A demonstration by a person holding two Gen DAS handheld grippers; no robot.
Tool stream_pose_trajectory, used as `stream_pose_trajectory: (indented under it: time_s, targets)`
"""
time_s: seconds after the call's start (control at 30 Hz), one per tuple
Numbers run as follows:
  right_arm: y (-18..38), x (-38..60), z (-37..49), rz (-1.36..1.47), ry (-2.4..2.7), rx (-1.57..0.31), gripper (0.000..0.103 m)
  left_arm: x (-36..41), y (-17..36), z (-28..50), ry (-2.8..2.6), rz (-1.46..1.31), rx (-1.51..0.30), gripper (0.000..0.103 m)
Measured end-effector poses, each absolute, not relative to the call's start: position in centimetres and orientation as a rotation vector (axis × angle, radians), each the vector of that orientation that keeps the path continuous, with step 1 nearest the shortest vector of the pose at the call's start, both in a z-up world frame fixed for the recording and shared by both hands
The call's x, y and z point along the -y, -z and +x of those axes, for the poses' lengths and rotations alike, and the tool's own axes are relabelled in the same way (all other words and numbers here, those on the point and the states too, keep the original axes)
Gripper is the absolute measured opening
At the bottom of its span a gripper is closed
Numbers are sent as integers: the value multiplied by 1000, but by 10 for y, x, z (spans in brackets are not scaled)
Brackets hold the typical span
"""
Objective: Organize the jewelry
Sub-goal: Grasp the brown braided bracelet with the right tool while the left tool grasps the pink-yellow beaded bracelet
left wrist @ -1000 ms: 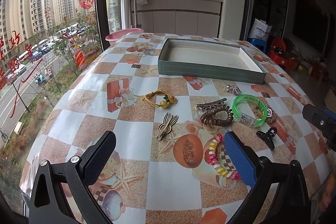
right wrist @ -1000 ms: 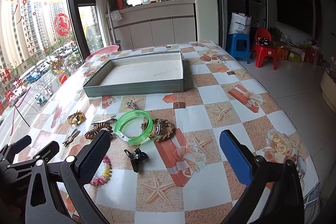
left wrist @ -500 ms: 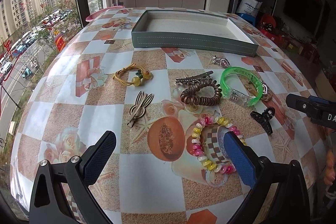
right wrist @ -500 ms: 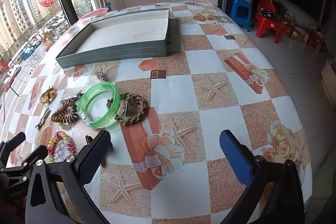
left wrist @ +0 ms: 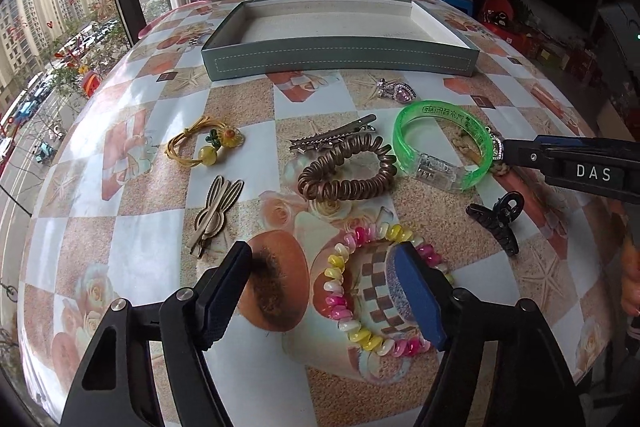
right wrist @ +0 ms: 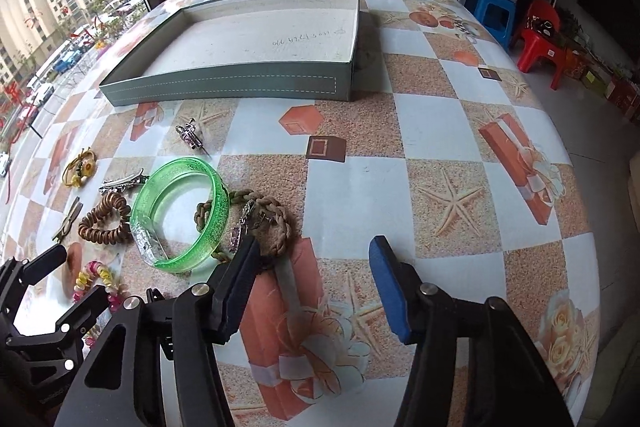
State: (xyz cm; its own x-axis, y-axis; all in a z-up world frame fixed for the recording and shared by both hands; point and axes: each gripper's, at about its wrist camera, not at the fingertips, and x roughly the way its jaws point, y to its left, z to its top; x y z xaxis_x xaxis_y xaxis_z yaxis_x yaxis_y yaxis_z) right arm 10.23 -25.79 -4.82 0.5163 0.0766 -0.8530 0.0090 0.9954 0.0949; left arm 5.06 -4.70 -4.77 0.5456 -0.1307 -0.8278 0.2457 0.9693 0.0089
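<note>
Your left tool (left wrist: 324,277) hangs low over the near edge of the table (left wrist: 132,251), fingers spread and released, gripping nothing. Its right finger (left wrist: 404,287) sits inside the ring of the bead band (left wrist: 360,291); the left finger lies outside it, over the table print. Whether either finger touches the band, you cannot tell.

Your right tool (right wrist: 314,285) is also low and released, jaws wide apart. Its left finger (right wrist: 240,283) reaches the near edge of the braid bracelet (right wrist: 276,223); the right finger is over bare table.

Count what lies on the table, all outside the tray (left wrist: 340,57) at the far side: one bead band, one brown coil tie (left wrist: 346,173), one green bangle (left wrist: 440,143) overlapping the braid bracelet, one black claw clip (left wrist: 496,219), one silver clip (left wrist: 332,139), one gold clip (left wrist: 216,211), one yellow tie (left wrist: 204,143) and one pink brooch (left wrist: 394,91) nearest the tray. That makes eight pieces, and one tray with nothing in it.
</note>
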Motion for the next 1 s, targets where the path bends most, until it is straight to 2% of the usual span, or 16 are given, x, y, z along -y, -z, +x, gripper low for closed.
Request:
stream_pose_trajectory:
  time_s: [0.1, 0.17, 0.2, 0.23, 0.27, 0.3, 0.33, 0.37, 0.53, 1.0]
  targets:
    - [51, 247, 110, 24, -42, -1038, 57, 53, 48, 52, 247, 149, -975, 84]
    - [51, 240, 113, -11, -43, -1043, 55, 56, 47, 52, 276, 152, -975, 71]
    - [50, 239, 115, -6, -46, -1051, 53, 58, 47, 52, 289, 158, -976, 68]
    - [49, 239, 115, 1, -56, -1057, 46, 60, 46, 51, 306, 160, -976, 57]
    - [48, 237, 114, -6, -54, -1057, 34, 61, 45, 51, 321, 164, -973, 38]
    - [47, 236, 113, -7, -59, -1055, 24, 63, 44, 51, 329, 168, -974, 31]
    - [47, 237, 112, 2, -65, -1056, 8, 63, 44, 52, 340, 164, -978, 25]
    - [47, 238, 111, 11, -65, -1058, 7, 63, 43, 52, 352, 153, -980, 22]
    - [39, 252, 103, 120, -83, -1023, 6, 51, 38, 52, 405, 31, -975, 22]
    - [-20, 268, 97, 216, -141, -886, 6, 31, -11, 61, 414, -55, -861, 22]
